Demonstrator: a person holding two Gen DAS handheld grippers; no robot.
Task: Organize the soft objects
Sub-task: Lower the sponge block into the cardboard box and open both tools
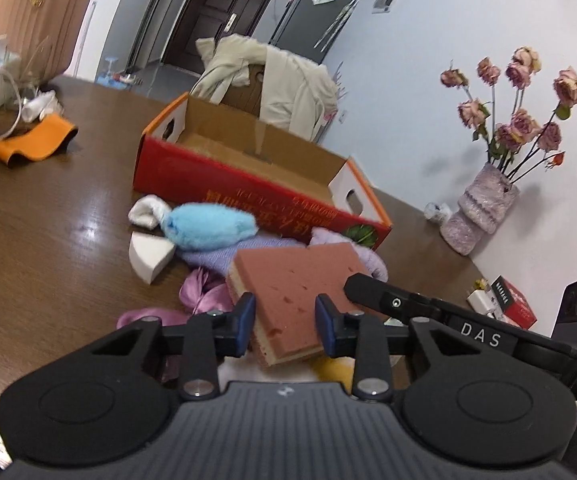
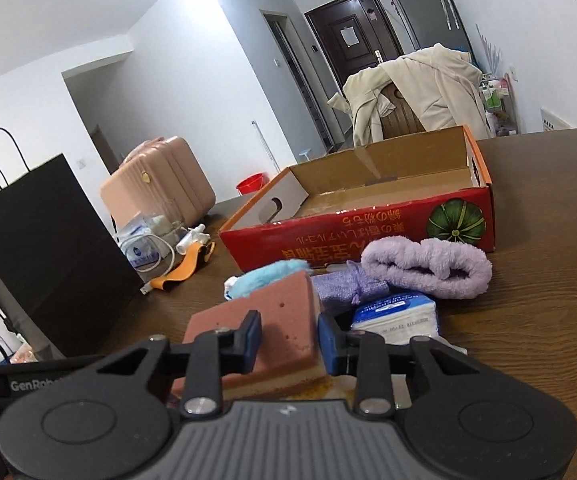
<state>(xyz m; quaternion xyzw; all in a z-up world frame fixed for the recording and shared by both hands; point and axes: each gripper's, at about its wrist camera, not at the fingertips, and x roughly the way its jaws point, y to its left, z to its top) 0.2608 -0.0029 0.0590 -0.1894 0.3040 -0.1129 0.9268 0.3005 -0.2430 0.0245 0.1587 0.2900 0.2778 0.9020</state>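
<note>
Sponge [image 1: 300, 292] between both grippers, box [image 1: 248, 176] beyond

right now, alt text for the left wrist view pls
The left gripper is shut on a pink sponge above a wooden table. Behind it lie a blue plush toy and an open red cardboard box.

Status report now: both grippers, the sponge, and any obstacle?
Left gripper and right gripper both astride pink sponge, grip unconfirmed. Red box empty ahead. Soft pile in between.
</note>
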